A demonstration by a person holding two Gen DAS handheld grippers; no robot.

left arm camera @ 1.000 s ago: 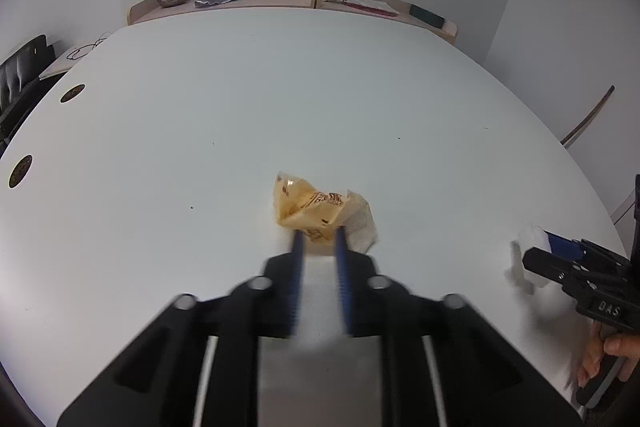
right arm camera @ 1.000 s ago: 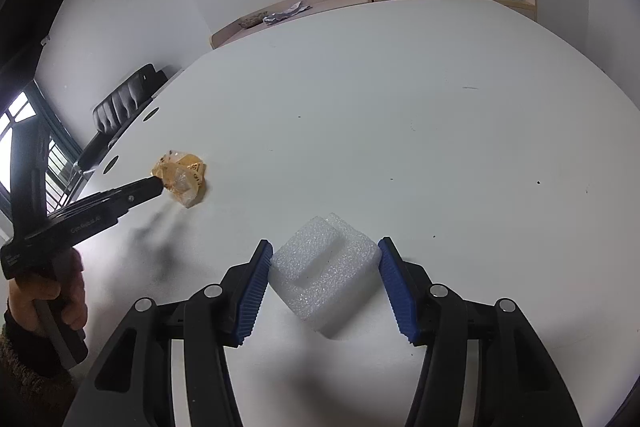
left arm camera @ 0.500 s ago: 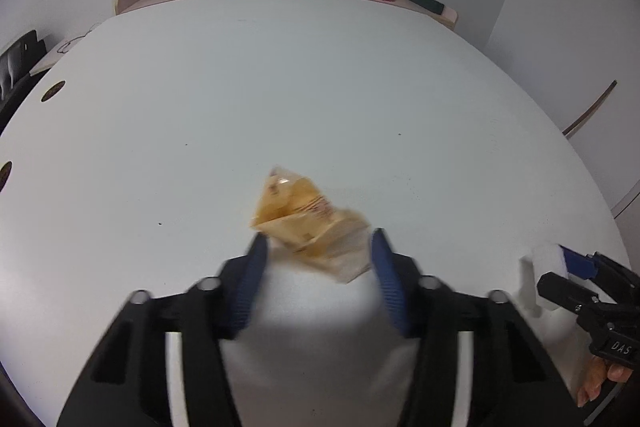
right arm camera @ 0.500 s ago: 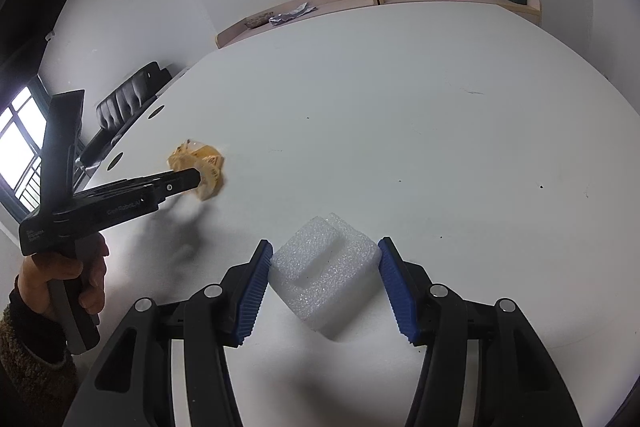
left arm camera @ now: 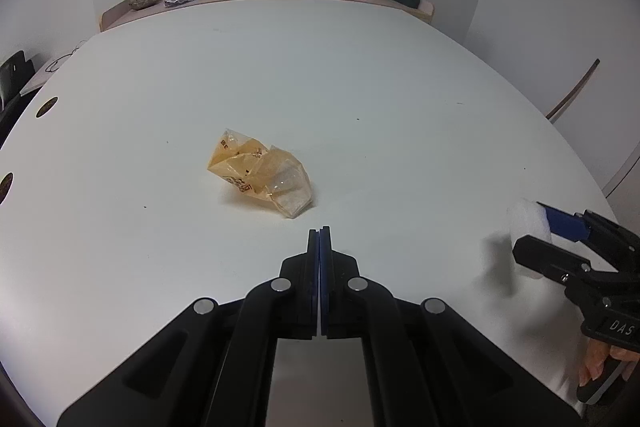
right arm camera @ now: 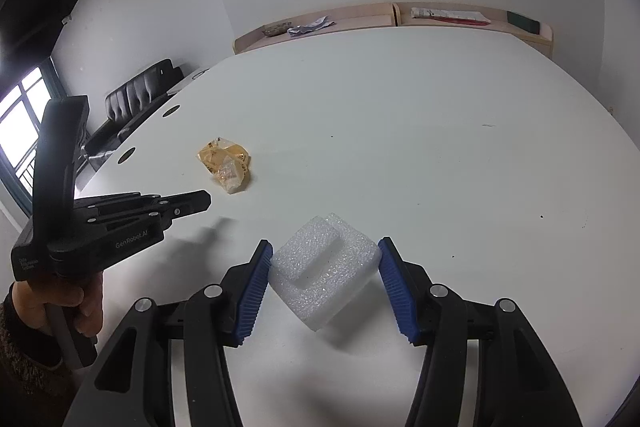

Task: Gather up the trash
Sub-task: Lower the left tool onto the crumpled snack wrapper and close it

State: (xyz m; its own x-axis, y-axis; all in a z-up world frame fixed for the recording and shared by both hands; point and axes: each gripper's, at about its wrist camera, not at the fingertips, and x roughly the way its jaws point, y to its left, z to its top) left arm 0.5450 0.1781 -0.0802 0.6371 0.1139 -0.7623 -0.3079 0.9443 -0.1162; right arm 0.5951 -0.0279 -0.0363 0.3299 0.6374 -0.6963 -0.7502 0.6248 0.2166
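L hand-held gripper [left arm camera: 319, 231] now closed, released wrapper [left arm camera: 262, 174], backed off

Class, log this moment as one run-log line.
left tool: shut, empty | orange wrapper: on table | right tool: shut on foam block

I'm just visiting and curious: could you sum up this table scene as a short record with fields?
surface: white table
left hand-held gripper: shut, empty, short of the wrapper
yellow wrapper: crumpled, lying loose on the table
right hand-held gripper: clamped on the foam's sides
white foam block: held
far shelf: papers, small clutter
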